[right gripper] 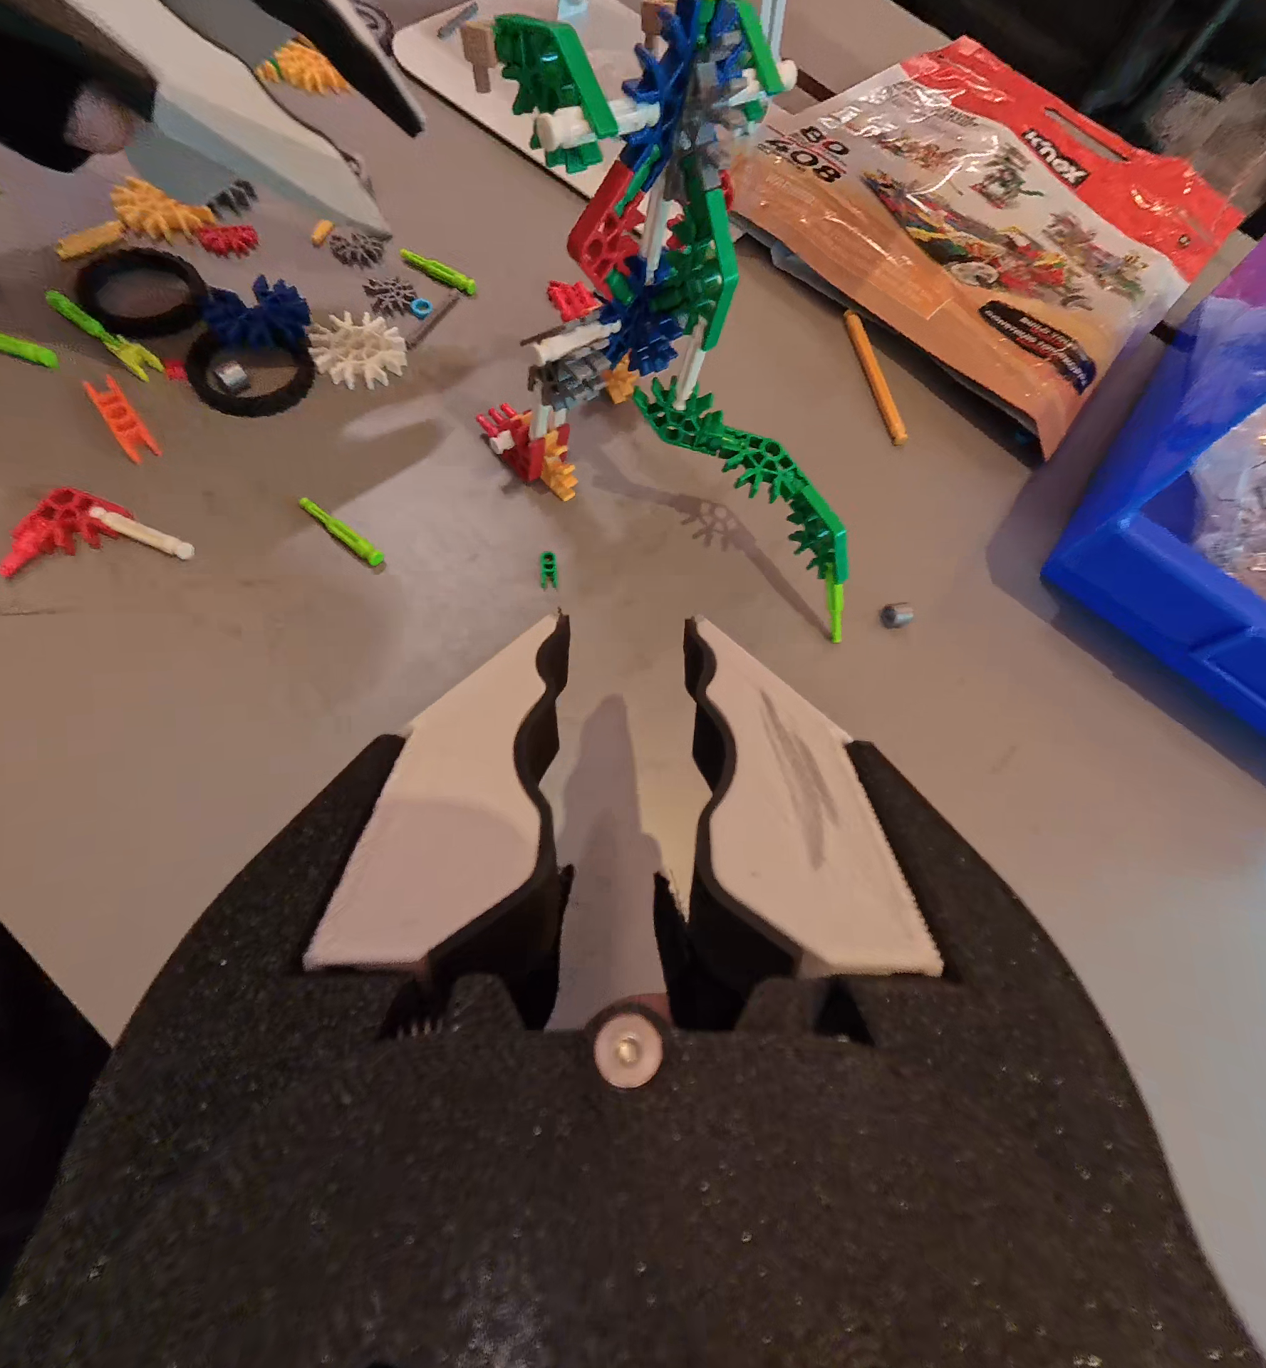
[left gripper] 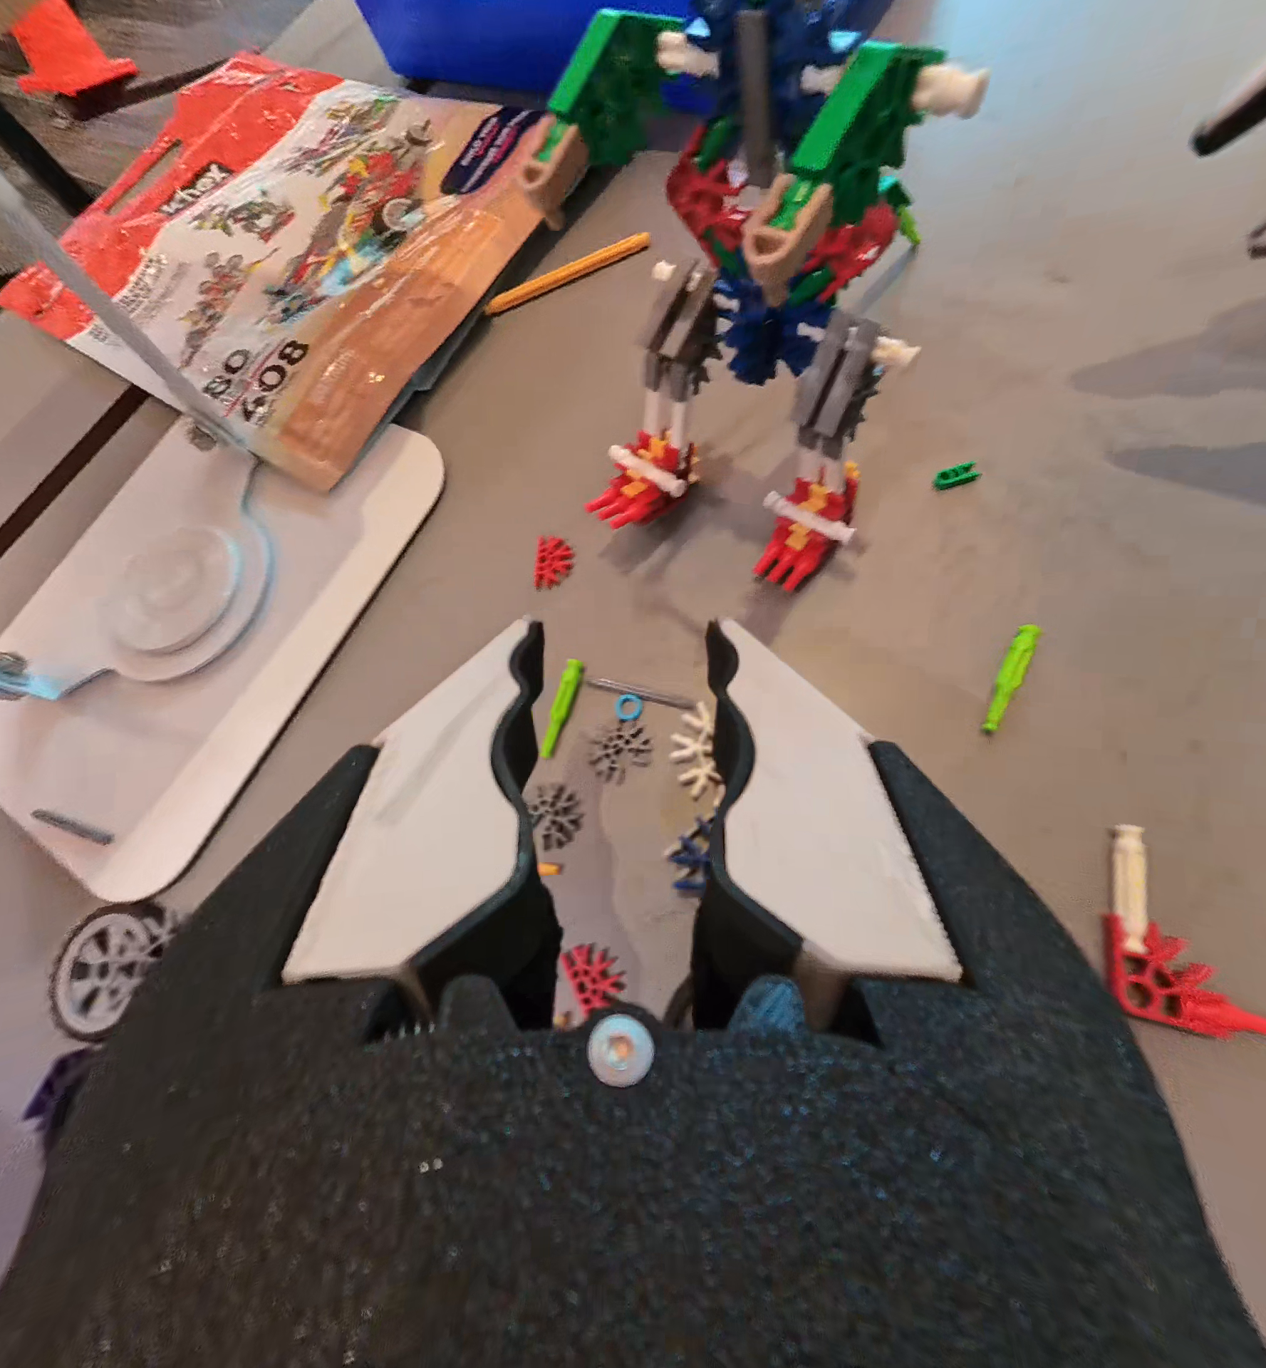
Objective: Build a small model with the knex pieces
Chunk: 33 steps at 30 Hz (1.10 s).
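A toy figure built of green, blue, red and grey plastic rods and connectors (left gripper: 755, 296) stands upright on the grey table; it also shows in the right wrist view (right gripper: 659, 296), with a green tail curving down. My left gripper (left gripper: 624, 629) is open and empty, hovering over loose small parts: a lime rod (left gripper: 561, 707), grey (left gripper: 618, 749) and white snowflake connectors (left gripper: 695, 748). My right gripper (right gripper: 626, 618) is open and empty above bare table, just short of a small green clip (right gripper: 548, 570). The left gripper also shows at the top left of the right wrist view (right gripper: 259, 141).
A printed parts bag (left gripper: 282, 244) (right gripper: 985, 229) lies beside the figure, a white flat board (left gripper: 193, 651) under it. A blue bin (right gripper: 1207, 533) stands at right. Loose pieces lie around: black tyres (right gripper: 143, 292), a red connector with white rod (left gripper: 1162, 970), an orange rod (right gripper: 874, 377). There is about 20 cm between the tips of the two grippers. The small green clip (right gripper: 548, 570) lies around 8 cm away from my right fingertips. My left wrist view (left gripper: 946, 481) looks at it from another angle.
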### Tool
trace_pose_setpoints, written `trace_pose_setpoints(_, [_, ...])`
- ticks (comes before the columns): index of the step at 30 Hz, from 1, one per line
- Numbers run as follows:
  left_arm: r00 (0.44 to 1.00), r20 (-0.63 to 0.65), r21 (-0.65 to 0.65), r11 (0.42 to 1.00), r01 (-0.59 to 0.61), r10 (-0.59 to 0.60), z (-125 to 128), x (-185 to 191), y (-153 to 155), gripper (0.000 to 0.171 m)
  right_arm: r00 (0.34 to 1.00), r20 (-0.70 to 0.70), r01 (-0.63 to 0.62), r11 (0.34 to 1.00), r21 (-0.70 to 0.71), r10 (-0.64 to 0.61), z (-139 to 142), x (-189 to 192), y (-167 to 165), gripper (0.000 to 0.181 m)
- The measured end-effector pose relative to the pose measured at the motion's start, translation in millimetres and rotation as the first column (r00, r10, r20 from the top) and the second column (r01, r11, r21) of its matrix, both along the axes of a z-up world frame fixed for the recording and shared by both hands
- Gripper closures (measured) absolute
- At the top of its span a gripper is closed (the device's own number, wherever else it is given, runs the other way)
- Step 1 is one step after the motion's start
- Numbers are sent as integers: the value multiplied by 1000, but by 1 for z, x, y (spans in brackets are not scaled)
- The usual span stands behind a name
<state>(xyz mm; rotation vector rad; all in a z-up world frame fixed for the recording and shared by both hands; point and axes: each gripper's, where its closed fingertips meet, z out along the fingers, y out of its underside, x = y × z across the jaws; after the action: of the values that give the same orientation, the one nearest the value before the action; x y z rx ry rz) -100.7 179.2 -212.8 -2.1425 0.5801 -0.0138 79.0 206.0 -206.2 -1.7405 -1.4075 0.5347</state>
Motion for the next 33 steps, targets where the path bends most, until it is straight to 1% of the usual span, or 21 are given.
trace_pose_setpoints(2, [1000,-9,20,999,29,-29,2,-3,9,131,1000,-22,-3,1000,-31,2,-3,-9,-4,151])
trace_pose_setpoints(4, [998,-38,14,998,53,-53,-1,-1,21,132,998,-55,-14,999,-36,12,0,-26,-9,143])
trace_pose_setpoints(5, [996,-63,14,998,67,-66,-3,2,28,135,997,-76,-8,999,-35,6,4,-35,-8,139])
trace_pose_setpoints(7, [989,-98,4,994,112,-111,-10,10,39,136,993,-122,0,1000,-18,-3,14,-56,-7,138])
trace_pose_setpoints(9, [987,-125,-14,995,98,-99,-19,9,52,141,988,-155,30,1000,-3,-30,23,-74,-2,135])
trace_pose_setpoints(11, [984,-129,-27,992,122,-124,-28,13,59,145,986,-160,53,999,7,-51,26,-89,5,130])
trace_pose_setpoints(13, [981,-144,-17,991,130,-131,-31,13,64,149,987,-147,66,998,8,-64,24,-98,12,130])
trace_pose_setpoints(14, [981,-128,-25,989,144,-146,-33,16,64,154,989,-134,68,998,-4,-68,21,-101,13,130])
trace_pose_setpoints(15, [981,-116,-34,988,152,-155,-35,18,64,153,989,-132,71,997,-7,-71,19,-103,15,131])
trace_pose_setpoints(18, [977,-134,-36,987,160,-163,-35,18,68,156,988,-131,78,997,8,-77,17,-104,18,136])
trace_pose_setpoints(23, [977,-117,-37,984,176,-179,-37,23,73,157,988,-138,69,997,-14,-71,14,-100,23,136])
trace_pose_setpoints(26, [971,-134,-55,980,193,-199,-42,28,73,158,988,-141,64,998,-12,-65,14,-98,26,139])
trace_pose_setpoints(31, [961,-169,-69,976,209,-218,-50,36,74,159,985,-156,63,997,-49,-70,15,-95,31,142])
trace_pose_setpoints(33, [961,-160,-71,974,216,-225,-51,39,74,159,984,-161,69,996,-63,-78,15,-93,33,142])
